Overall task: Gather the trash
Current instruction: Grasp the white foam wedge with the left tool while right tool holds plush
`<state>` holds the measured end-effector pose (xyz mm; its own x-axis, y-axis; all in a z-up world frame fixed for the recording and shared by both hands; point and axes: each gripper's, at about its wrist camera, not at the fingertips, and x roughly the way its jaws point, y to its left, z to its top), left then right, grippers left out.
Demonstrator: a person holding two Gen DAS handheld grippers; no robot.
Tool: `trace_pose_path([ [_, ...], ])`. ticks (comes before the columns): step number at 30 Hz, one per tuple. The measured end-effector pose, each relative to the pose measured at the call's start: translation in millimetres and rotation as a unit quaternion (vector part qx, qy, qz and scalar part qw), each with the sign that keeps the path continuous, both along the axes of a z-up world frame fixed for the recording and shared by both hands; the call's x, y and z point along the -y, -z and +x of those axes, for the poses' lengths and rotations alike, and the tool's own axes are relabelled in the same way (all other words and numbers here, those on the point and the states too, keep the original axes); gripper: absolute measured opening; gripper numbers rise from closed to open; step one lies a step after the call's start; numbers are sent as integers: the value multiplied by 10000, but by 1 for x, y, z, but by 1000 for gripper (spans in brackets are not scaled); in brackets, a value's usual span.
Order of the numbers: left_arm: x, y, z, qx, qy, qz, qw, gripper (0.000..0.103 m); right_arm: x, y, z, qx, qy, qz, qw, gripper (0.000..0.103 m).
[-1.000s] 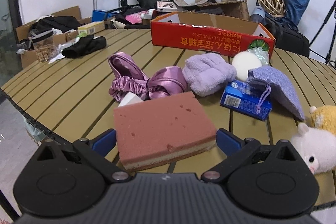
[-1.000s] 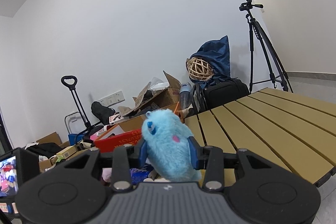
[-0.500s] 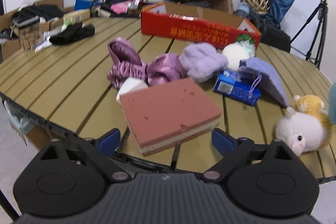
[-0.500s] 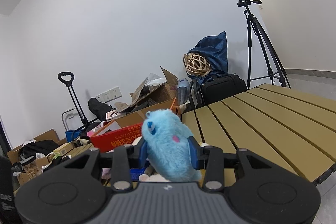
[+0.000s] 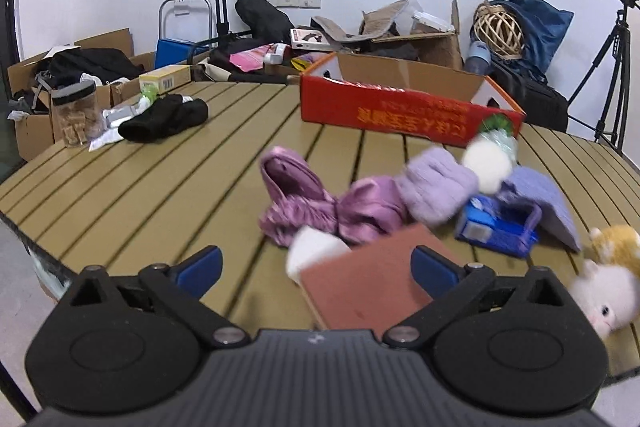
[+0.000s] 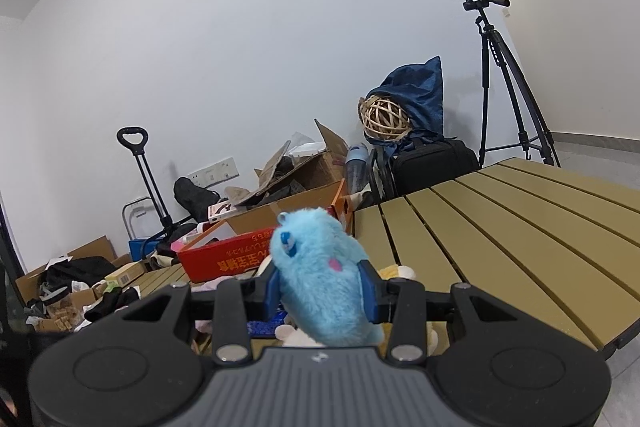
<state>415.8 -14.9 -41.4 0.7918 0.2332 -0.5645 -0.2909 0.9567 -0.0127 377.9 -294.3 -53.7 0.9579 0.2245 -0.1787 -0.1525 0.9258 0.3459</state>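
My left gripper (image 5: 316,267) is open and empty above the near table edge. A pink sponge block (image 5: 372,283) lies just under and between its fingers, blurred, not gripped. Behind it lie a purple satin cloth (image 5: 320,203), a lilac fuzzy sock (image 5: 436,187), a blue carton (image 5: 496,227) and a white foam piece (image 5: 316,253). My right gripper (image 6: 320,291) is shut on a blue plush toy (image 6: 320,279) and holds it above the table. The red cardboard box (image 5: 404,107) stands open at the back; it also shows in the right wrist view (image 6: 236,259).
A white and a yellow plush toy (image 5: 608,287) sit at the right edge. A black cloth (image 5: 164,119) and a jar (image 5: 76,115) are at the far left. A tripod (image 6: 508,83) and bags stand behind the slatted table (image 6: 520,239).
My left gripper has let go of the pink sponge, opened wide and swung left and back. My right gripper keeps the blue plush, drifting slightly.
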Motion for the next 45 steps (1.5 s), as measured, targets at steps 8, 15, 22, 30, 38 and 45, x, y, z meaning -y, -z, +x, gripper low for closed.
trace_pose_path([
  [8, -30, 6, 27, -355, 205, -378, 9984, 80, -16, 4, 10, -7, -77, -104, 9999, 38],
  [15, -52, 12, 34, -311, 343, -736, 9962, 62, -38, 8, 19, -54, -174, -247, 9995, 38],
  [22, -56, 18, 31, -358, 817, -972, 9913, 57, -50, 9, 22, -32, -198, -335, 9992, 38],
  [30, -57, 25, 34, -380, 946, -1188, 9877, 45, -50, 10, 21, -11, -216, -378, 9991, 38],
  [38, -54, 25, 26, -264, 977, -1141, 9883, 32, -50, 10, 20, -4, -236, -397, 9989, 38],
  [45, -53, 16, 14, -36, 917, -878, 9919, 32, -50, 9, 18, 31, -246, -440, 9987, 38],
])
